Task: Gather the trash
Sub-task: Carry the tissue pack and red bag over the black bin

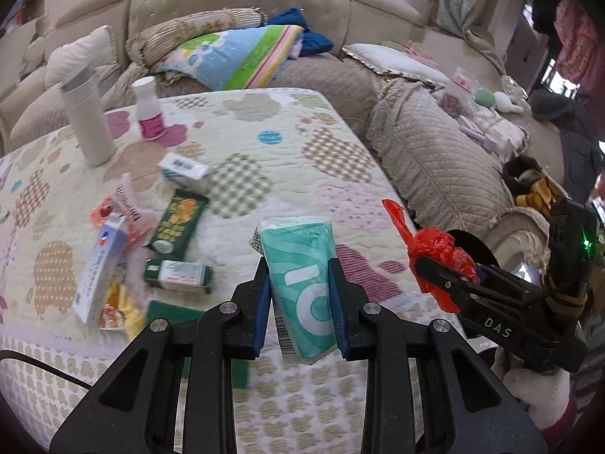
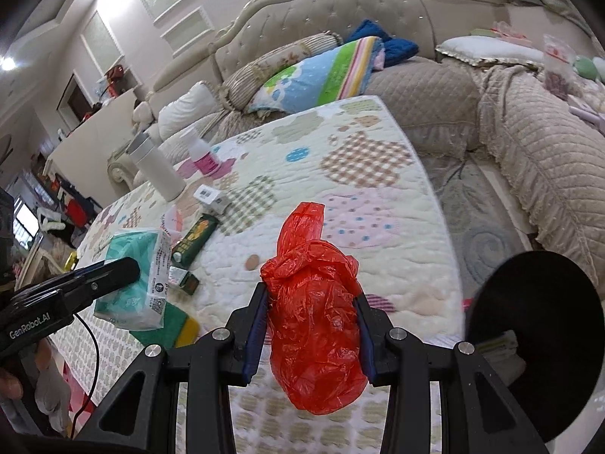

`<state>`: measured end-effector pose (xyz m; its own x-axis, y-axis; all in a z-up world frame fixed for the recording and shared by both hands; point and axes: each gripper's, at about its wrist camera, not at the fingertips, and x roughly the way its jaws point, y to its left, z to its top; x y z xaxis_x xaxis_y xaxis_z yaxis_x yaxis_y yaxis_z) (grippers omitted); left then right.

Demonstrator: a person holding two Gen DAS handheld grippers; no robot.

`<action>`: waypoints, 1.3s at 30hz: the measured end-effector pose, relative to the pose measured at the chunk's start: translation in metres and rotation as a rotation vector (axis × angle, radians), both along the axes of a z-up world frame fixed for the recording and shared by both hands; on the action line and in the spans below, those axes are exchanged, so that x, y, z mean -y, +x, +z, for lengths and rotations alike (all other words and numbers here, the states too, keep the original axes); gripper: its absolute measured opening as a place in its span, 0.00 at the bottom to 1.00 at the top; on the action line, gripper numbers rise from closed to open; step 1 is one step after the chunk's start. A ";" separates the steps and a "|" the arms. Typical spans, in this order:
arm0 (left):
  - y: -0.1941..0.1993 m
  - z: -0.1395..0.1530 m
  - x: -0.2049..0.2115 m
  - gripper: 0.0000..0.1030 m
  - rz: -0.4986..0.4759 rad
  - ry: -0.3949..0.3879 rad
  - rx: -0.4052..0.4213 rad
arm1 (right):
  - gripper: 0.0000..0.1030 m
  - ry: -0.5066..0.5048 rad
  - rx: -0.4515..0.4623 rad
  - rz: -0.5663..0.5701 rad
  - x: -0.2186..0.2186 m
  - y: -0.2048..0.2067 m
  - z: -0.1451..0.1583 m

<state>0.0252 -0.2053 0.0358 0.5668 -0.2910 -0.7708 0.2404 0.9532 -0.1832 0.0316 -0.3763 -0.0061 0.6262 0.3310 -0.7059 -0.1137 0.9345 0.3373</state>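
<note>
Left gripper [image 1: 298,287] jaws pinch the teal plastic-wrapped tissue pack [image 1: 302,283]; right gripper [image 2: 312,325] jaws pinch the knotted red plastic bag [image 2: 315,317]. Carry both level to the black round bin [image 2: 537,340] at near right; release above its opening.

A teal tissue pack [image 1: 302,283] swirled in white, a red plastic bag [image 2: 314,325], a cream quilted cover [image 1: 302,174] patched with gingham and dotted clouds, and a dark green box [image 1: 177,227] are shown.
</note>
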 end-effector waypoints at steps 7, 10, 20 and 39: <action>0.000 0.002 0.042 0.25 -0.068 0.006 0.003 | 0.38 -0.009 0.003 -0.065 0.035 -0.013 0.003; 0.000 0.002 0.059 0.25 -0.097 0.004 0.000 | 0.38 -0.014 0.001 -0.094 0.049 -0.020 0.005; 0.002 -0.004 0.122 0.25 -0.199 -0.011 -0.024 | 0.38 -0.032 -0.016 -0.199 0.098 -0.040 0.003; 0.015 -0.037 0.198 0.25 -0.279 0.024 -0.086 | 0.38 -0.064 -0.086 -0.336 0.159 -0.059 -0.019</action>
